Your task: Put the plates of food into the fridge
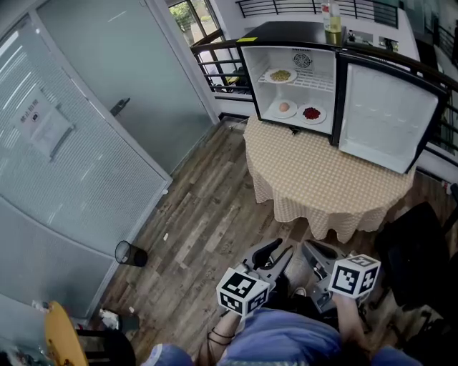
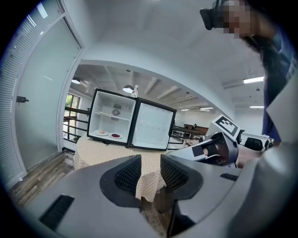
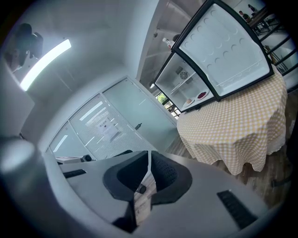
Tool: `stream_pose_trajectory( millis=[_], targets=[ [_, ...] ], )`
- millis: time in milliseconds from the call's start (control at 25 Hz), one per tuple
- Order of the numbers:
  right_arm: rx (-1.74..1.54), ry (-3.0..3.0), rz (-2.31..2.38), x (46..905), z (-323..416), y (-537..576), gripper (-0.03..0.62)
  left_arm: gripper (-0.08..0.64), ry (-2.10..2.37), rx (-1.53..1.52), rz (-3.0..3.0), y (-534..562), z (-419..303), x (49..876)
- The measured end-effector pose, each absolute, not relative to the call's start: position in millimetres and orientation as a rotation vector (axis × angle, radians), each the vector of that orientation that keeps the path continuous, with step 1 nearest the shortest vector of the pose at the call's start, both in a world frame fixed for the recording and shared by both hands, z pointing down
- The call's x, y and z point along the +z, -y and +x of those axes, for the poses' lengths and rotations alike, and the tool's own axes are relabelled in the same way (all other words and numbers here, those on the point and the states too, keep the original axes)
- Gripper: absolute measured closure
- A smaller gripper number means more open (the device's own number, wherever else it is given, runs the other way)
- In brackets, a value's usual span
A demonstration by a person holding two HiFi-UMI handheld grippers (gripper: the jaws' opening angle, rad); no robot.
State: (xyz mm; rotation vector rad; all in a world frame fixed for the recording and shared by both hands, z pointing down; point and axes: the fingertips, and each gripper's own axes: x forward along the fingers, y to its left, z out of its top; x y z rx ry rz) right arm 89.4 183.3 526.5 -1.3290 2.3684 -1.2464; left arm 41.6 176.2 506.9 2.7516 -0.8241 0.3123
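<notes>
A small black fridge [image 1: 290,32] stands open on a round table [image 1: 322,179] with a checked cloth. A plate of yellowish food [image 1: 280,75] rests on its upper shelf. Below sit a plate with a pale round item [image 1: 284,108] and a plate of red food [image 1: 312,113]. Both grippers hang low near the person's body, well short of the table. My left gripper [image 1: 278,249] [image 2: 150,162] is open a little and holds nothing. My right gripper [image 1: 312,250] [image 3: 149,155] has its tips touching, with nothing between them. The fridge [image 2: 132,123] [image 3: 195,83] also appears in both gripper views.
The fridge door [image 1: 386,118] swings out to the right over the table. A bottle [image 1: 331,18] stands on top of the fridge. A frosted glass wall [image 1: 86,129] runs along the left. A black bin [image 1: 130,252] sits on the wooden floor; a dark chair [image 1: 415,243] is at right.
</notes>
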Motion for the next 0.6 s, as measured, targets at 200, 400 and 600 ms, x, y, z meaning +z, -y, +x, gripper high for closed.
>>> stream_pose_trajectory(
  millis=[200,400,600],
  targets=[
    [-1.233,-2.389,-1.309,531,83,-179,0.558,0.422,0.837,0.305,2.745,-173,34,507],
    [-1.232,-2.403,-1.306,534,79,-172,0.558,0.422,0.858,0.316,2.74,-174,23,510],
    [-1.232,-2.405,-1.322,533,69,-163,0.558,0.422,0.897,0.311,2.736,-165,3,511]
  ],
)
